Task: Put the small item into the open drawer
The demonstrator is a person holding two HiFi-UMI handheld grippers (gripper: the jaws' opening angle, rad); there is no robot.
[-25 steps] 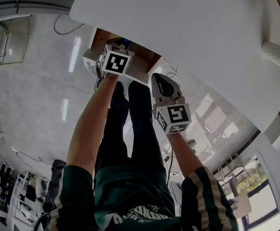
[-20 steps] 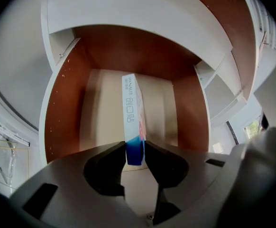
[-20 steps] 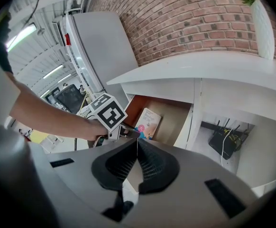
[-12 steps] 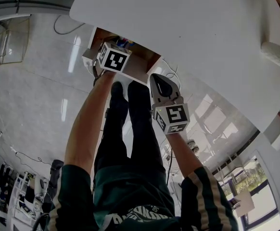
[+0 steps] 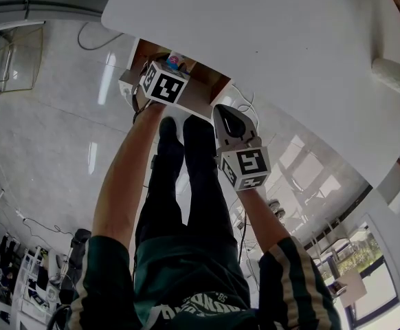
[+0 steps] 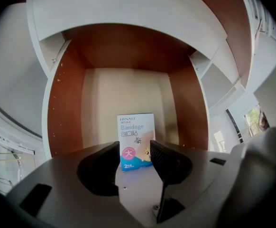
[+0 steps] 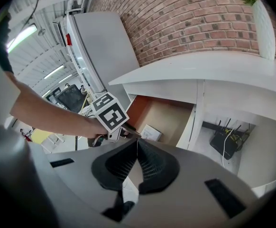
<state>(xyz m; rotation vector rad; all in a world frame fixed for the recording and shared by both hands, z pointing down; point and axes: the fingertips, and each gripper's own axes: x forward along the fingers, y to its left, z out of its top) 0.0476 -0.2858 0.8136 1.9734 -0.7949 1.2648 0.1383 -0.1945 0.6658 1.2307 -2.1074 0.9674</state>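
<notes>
Small white-and-blue cardboard bandage box (image 6: 135, 137) in the open drawer, left tongs letting go.
We note the person's bare left forearm stretched forward, holding the left gripper (image 6: 134, 152) over the open drawer with reddish-brown wooden walls (image 6: 62, 103), which is pulled out from under the white desk top (image 5: 289, 47). The right arm is bent, and the right gripper (image 7: 137, 144) is held nearer the body, just beside the drawer's front. The box lies on the drawer's pale floor, near the front, printed face towards us: blue "Bandage" lettering, a pink round mark, a blue lower band. The left jaws are opening. The box shows in the gap between their tips, and we see neither pad pressing on it. The right jaws are together with nothing between them.
</notes>
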